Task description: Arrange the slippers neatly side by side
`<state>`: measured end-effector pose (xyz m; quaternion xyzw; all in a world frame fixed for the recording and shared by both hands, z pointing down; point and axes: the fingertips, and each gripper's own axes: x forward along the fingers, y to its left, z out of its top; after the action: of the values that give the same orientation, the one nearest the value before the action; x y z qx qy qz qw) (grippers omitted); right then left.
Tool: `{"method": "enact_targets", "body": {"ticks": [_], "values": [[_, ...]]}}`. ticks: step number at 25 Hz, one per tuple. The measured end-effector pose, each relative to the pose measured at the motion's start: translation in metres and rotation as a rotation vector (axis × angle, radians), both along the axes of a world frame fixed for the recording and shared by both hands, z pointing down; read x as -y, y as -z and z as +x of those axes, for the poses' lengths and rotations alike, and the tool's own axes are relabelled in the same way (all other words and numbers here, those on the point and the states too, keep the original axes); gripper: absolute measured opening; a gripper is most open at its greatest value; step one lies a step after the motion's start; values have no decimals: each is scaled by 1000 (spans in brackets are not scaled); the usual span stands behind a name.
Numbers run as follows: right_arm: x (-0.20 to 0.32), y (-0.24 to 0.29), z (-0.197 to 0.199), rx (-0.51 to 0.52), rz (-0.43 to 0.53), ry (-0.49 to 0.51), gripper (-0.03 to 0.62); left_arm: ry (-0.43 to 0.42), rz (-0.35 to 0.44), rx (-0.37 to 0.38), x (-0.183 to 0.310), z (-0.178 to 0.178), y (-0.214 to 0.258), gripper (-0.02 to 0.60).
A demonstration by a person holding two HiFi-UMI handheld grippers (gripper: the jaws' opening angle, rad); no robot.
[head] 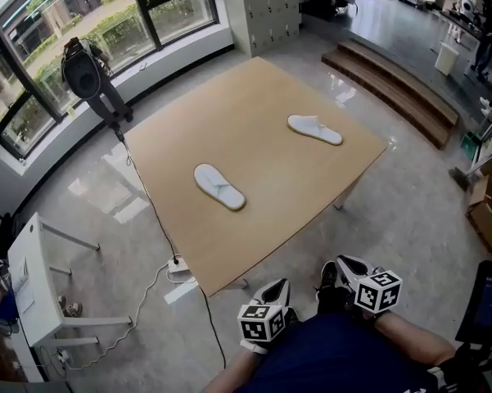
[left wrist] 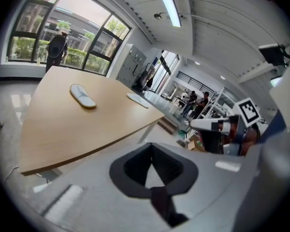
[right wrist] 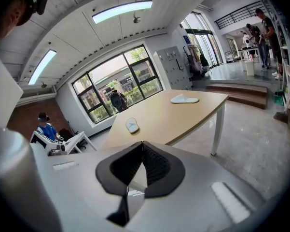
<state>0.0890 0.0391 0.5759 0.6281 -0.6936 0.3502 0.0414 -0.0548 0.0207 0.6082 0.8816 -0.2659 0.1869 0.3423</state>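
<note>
Two white slippers lie apart on a wooden table (head: pixel 262 129). One slipper (head: pixel 219 186) lies near the table's middle left; the other slipper (head: pixel 314 128) lies toward the far right corner. They point in different directions. My left gripper (head: pixel 272 295) and right gripper (head: pixel 342 273) hang close to my body, off the table's near edge, both shut and empty. The left gripper view shows both slippers (left wrist: pixel 82 95) (left wrist: pixel 136 100) far off. In the right gripper view the near slipper (right wrist: pixel 131 125) and the far slipper (right wrist: pixel 184 99) also lie well ahead of the shut jaws.
A camera on a stand (head: pixel 86 76) rises at the table's left corner, its cable running to a power strip (head: pixel 178 264) on the floor. A white desk (head: pixel 33 285) stands at the left. Steps (head: pixel 393 84) and boxes (head: pixel 487 211) lie to the right.
</note>
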Motion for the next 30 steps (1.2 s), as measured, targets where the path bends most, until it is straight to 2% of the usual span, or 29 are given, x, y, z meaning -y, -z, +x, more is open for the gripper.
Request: {"method": "enact_targets", "body": {"ticks": [6, 8, 11, 14, 18, 24, 30], "values": [[36, -18, 18, 35, -18, 77, 11, 54, -17, 56, 29, 18, -8, 4], [48, -25, 35, 58, -19, 82, 11, 42, -26, 80, 39, 35, -15, 5], [67, -33, 76, 101, -22, 29, 11, 13, -37, 111, 55, 69, -20, 5], [83, -36, 116, 136, -39, -7, 11, 11, -24, 110, 74, 110, -8, 3], [106, -33, 143, 157, -29, 41, 11, 55, 17, 113, 104, 144, 11, 5], [147, -38, 162, 188, -37, 127, 11, 162, 6, 137, 132, 160, 10, 5], [191, -59, 156, 203, -75, 198, 11, 245, -38, 171, 167, 147, -11, 3]]}}
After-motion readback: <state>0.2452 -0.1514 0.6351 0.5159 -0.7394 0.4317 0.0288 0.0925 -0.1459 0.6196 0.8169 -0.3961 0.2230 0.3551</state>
